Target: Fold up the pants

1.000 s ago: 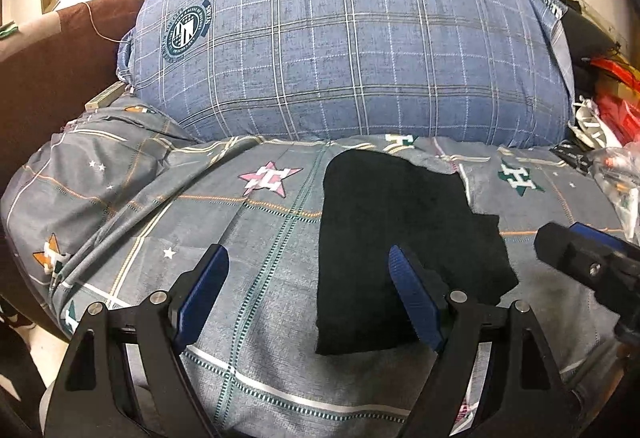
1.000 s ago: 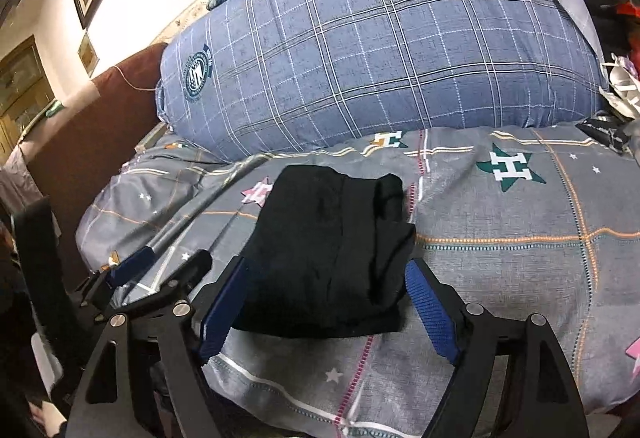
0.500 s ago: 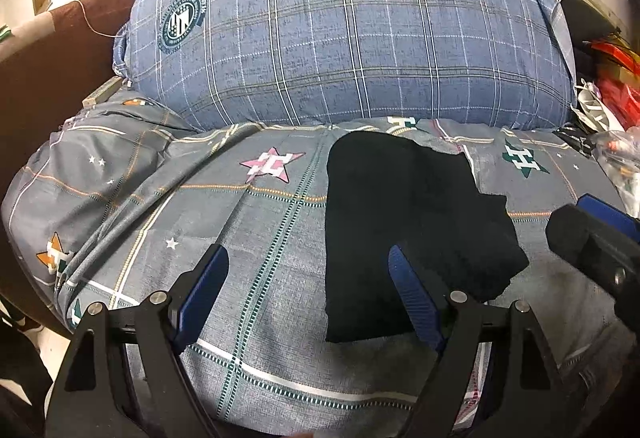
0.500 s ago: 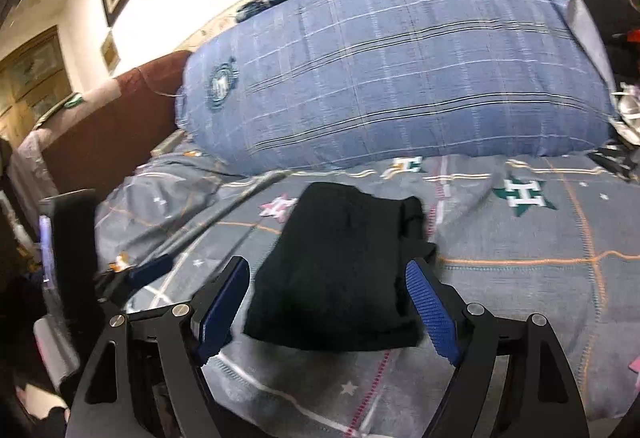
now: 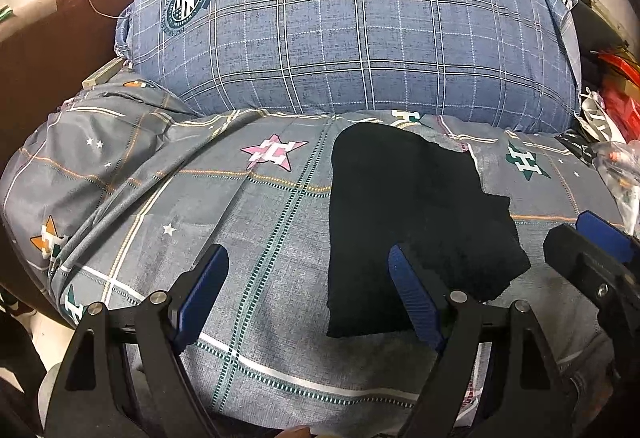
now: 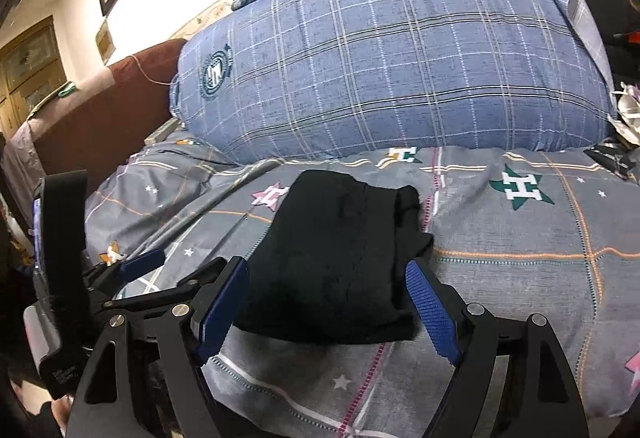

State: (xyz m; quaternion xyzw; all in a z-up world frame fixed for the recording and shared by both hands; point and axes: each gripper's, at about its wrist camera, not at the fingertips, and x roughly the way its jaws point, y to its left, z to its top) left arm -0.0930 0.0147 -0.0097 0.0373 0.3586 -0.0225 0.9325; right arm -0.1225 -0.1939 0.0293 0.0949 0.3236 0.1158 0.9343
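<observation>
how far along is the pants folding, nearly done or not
Nearly done, it seems. The black pants already lie as a compact, layered bundle on the grey star-print bedspread, in front of the blue plaid pillow. Nothing is in hand: the left gripper and right gripper are both open and empty, short of the cloth. One flap juts out at the bundle's right side, so perhaps a last tidy remains.

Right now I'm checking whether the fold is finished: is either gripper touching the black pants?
Cannot tell. Both the left gripper and the right gripper stand open, clamping nothing, but in each wrist view blue pads overlap the black pants, so neither contact nor gap shows plainly.
</observation>
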